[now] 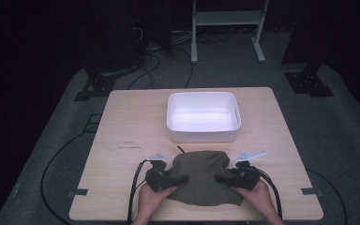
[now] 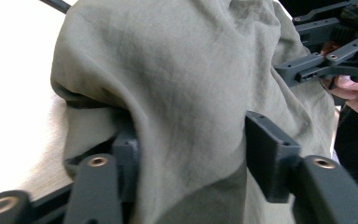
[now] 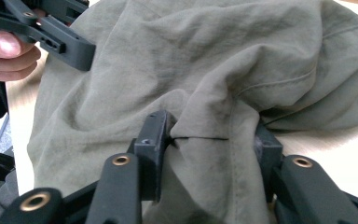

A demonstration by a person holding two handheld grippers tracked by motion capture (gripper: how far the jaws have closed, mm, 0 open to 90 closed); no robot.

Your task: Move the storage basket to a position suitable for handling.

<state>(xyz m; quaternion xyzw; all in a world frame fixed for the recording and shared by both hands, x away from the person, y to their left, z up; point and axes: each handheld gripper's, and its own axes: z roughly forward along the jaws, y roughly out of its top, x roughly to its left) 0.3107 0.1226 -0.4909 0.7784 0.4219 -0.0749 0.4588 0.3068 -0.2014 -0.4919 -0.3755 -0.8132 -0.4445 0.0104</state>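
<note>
Wooden table (image 1: 122, 122) carries a white tub (image 1: 203, 117) beyond an olive cloth (image 1: 201, 176); gripper views show left gripper (image 2: 191, 154) and right gripper (image 3: 209, 140) fingers each pinching its folds.

- A light wooden table (image 1: 122, 117) stands on a grey carpet floor (image 1: 347, 140).
- Black cables (image 1: 154, 61) lie across the floor behind the table.
- A white metal frame (image 1: 227, 18) stands at the back.
- The surrounding walls are dark; the light falls mostly on the table.
</note>
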